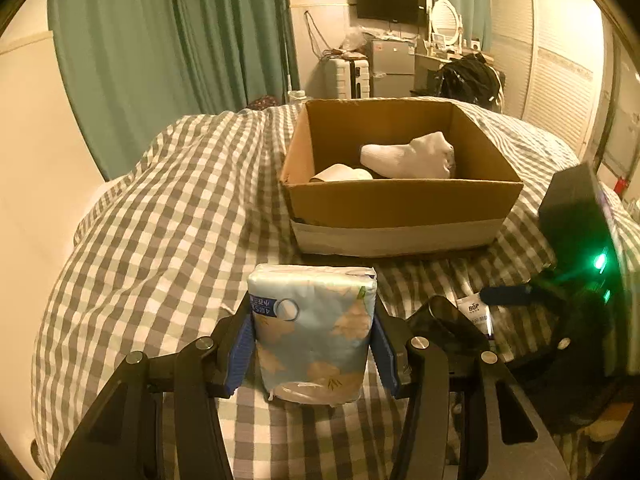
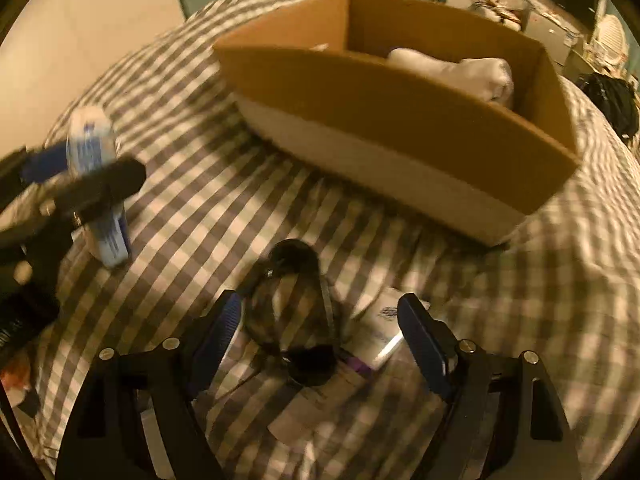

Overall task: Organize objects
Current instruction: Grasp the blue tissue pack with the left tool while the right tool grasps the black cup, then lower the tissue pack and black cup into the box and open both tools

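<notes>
My left gripper [image 1: 312, 344] is shut on a pale blue tissue pack [image 1: 312, 328], held upright just above the checked bedcover; the same pack [image 2: 94, 168] shows at the left of the right wrist view. My right gripper [image 2: 320, 302] is open and points steeply down over dark glasses [image 2: 292, 312] lying on the cover. Its pads stand on either side of them without touching. A small white sachet [image 2: 384, 328] lies beside the glasses. Beyond stands an open cardboard box [image 1: 400, 196] holding a white sock [image 1: 412, 156] and a paper roll [image 1: 344, 172].
The checked bedcover [image 1: 168, 220] bulges and slopes off to the left. Green curtains [image 1: 160, 40] hang behind the bed. A fridge, a suitcase and a desk with clutter stand far back. The right gripper's body [image 1: 576, 216] fills the right edge of the left wrist view.
</notes>
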### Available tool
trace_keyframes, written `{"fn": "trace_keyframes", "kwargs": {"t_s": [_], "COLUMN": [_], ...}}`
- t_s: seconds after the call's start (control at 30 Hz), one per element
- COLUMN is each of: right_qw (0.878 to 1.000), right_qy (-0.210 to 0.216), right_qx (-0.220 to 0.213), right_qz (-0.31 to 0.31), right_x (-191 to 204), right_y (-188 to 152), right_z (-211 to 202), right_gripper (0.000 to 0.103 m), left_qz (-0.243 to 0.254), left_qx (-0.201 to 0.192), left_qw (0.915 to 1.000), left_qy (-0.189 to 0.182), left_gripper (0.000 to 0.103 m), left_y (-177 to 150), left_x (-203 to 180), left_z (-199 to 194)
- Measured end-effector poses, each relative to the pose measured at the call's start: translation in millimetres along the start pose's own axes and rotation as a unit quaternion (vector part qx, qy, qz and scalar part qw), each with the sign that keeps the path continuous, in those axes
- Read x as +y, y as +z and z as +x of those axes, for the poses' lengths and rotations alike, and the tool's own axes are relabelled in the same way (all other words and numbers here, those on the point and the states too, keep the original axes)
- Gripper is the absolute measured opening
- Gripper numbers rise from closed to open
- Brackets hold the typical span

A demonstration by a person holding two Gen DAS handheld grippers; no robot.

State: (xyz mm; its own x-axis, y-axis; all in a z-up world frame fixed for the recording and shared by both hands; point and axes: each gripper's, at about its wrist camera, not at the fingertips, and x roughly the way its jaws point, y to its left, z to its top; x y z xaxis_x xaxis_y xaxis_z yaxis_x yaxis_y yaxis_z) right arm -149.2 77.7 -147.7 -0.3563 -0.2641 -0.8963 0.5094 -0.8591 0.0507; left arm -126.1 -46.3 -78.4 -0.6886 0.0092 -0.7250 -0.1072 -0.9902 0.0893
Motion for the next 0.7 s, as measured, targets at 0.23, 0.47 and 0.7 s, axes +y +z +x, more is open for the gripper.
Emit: {"fn": "trace_keyframes", "kwargs": {"t_s": [0.23,0.47,0.7], "right_qw": [1.0,1.0,0.998], "right_qy": [0.007,-0.007,-0.027], "right_qx": [0.014,-0.019,-0.065], "right_qz": [-0.015,-0.02,0.0], "right_x": [10,15,11], "right_y": [-3,-11,-16], "right_z": [12,-6,-39], "right_gripper": [0.049,0.047,0.045], "left_qz": [-0.009,-0.013,-0.017], "left_qx": [-0.003,-0.004,-0.007], "left_qw": [0.9999,0.9999,0.9998], "left_qy": [-0.01,-0.009,-0.01], "left_gripper": [0.053,0.053,0.053], "left_y": [-2,-6,-11], "left_x": [2,0,-2], "left_z": [-4,-11,-26]}}
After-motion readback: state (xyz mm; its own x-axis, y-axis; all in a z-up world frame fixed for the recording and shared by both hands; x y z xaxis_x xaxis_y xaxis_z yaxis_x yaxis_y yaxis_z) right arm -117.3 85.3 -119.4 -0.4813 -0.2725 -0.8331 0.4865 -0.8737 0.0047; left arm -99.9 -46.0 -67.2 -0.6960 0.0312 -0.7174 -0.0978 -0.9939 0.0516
